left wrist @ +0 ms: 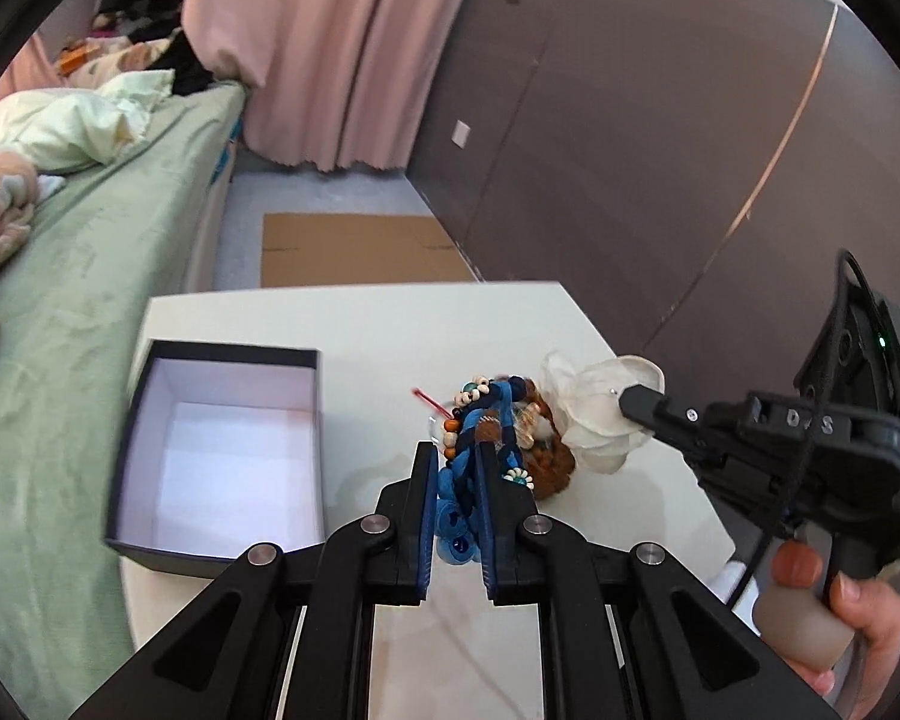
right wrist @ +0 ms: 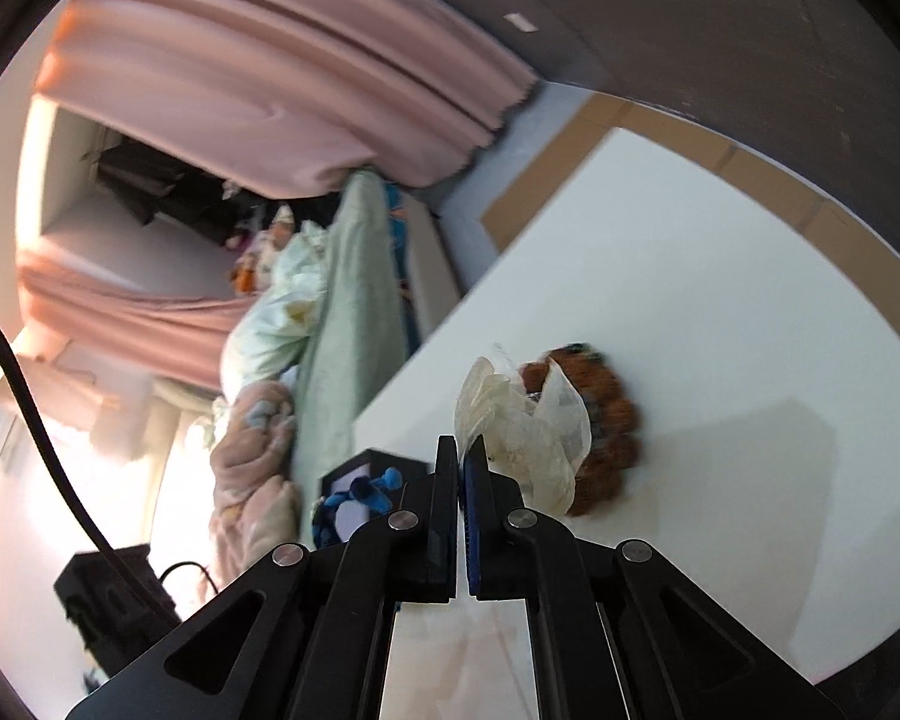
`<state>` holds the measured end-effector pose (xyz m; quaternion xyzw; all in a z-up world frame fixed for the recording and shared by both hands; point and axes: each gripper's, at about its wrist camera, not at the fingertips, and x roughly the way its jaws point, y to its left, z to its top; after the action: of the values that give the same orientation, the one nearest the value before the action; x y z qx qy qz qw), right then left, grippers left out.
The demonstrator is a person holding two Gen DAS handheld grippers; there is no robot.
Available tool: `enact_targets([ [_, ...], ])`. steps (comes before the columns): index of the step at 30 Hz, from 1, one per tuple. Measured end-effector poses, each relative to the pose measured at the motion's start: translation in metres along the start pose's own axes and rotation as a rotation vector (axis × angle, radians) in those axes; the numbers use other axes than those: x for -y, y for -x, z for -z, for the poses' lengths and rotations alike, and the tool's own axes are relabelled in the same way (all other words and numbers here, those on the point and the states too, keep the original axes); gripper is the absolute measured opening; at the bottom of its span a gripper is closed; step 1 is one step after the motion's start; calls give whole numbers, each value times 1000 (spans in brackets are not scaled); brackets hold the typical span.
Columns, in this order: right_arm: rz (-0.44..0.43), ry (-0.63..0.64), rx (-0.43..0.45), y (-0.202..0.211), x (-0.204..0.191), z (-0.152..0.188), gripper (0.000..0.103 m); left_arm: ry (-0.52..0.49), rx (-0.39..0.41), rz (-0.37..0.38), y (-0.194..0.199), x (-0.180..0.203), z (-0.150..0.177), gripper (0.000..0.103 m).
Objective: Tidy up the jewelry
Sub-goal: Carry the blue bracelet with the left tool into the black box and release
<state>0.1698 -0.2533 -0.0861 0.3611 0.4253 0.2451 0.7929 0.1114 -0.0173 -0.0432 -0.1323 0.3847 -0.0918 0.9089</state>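
My left gripper [left wrist: 456, 456] is shut on a blue braided bead necklace [left wrist: 471, 420] and holds it over the white table [left wrist: 360, 330]. My right gripper [right wrist: 463, 447], also in the left wrist view [left wrist: 630, 399], is shut on a sheer white flower piece [right wrist: 522, 426], seen in the left wrist view [left wrist: 594, 414] too. A brown beaded piece [left wrist: 549, 456] lies on the table beside both; it also shows in the right wrist view [right wrist: 606, 444]. An open black box [left wrist: 222, 450] with a white inside stands left of the left gripper.
A bed with a green sheet [left wrist: 90, 276] runs along the table's left side. A flat cardboard sheet [left wrist: 360, 249] lies on the floor beyond the table. A dark wardrobe [left wrist: 630, 150] and pink curtain [left wrist: 330, 48] stand behind.
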Motion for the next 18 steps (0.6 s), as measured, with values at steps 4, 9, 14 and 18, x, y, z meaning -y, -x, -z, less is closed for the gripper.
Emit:
enact_targets([
  [4,-56,52,-9,-5,-20,9,4,32,28,-15,16,-14,-2,13],
  [9,-130,111,-16,-11,-45,22,4,75,53,-35,29,-33,-8,13],
  [14,-196,151,-41,-26,-67,38,4,118,93,-61,45,-54,-14,13],
  [18,-231,160,-66,-41,-76,49,4,171,109,-85,54,-76,-17,13],
])
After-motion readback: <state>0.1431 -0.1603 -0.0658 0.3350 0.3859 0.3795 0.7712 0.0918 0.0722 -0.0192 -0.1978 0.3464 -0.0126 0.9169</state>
